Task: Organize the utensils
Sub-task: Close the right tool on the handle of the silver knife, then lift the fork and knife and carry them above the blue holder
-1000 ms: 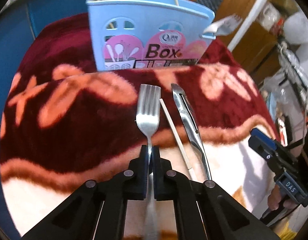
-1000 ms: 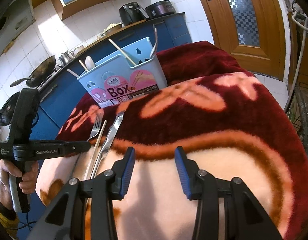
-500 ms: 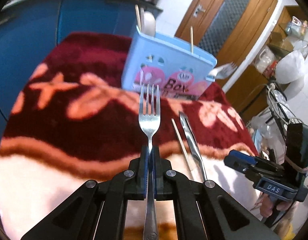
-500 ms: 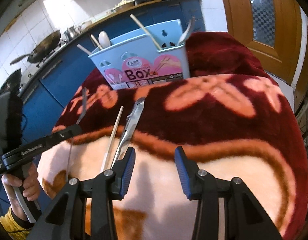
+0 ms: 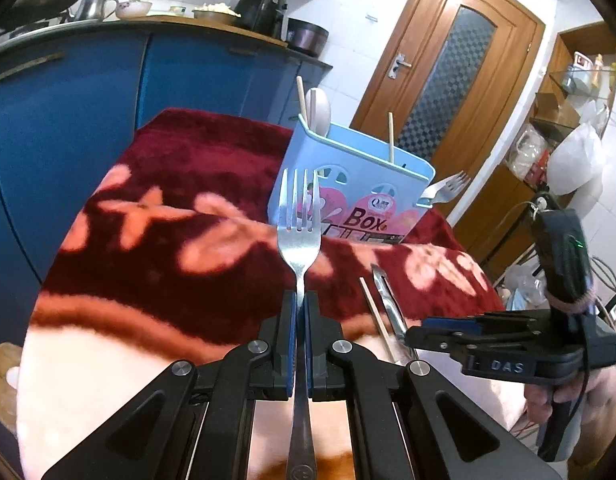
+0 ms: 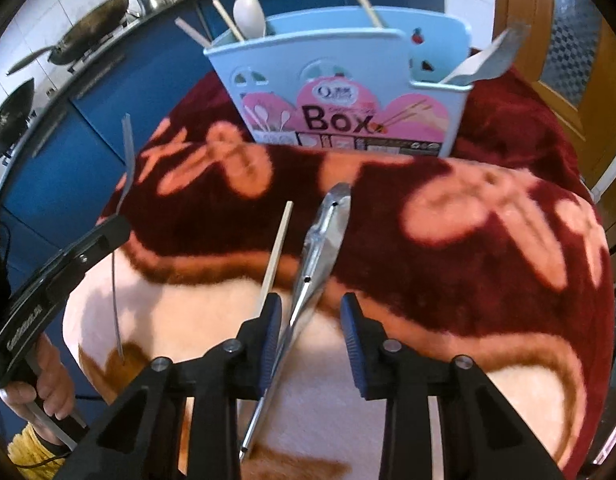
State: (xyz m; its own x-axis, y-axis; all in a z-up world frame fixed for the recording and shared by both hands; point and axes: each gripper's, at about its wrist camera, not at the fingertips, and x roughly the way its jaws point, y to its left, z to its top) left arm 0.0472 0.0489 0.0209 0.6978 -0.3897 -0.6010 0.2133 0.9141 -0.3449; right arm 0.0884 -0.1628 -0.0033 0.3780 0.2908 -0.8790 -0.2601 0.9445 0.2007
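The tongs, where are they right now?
The tongs lie on the blanket in front of the blue box, beside a chopstick, with their handle end between the open right gripper fingers.

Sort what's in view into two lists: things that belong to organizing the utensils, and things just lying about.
Part of the job:
- fork clamped in the left tool
- metal tongs lying between the open right tool
- loose chopstick
- blue utensil box

Just lying about:
- woks
- air fryer
- wooden door
- red blanket
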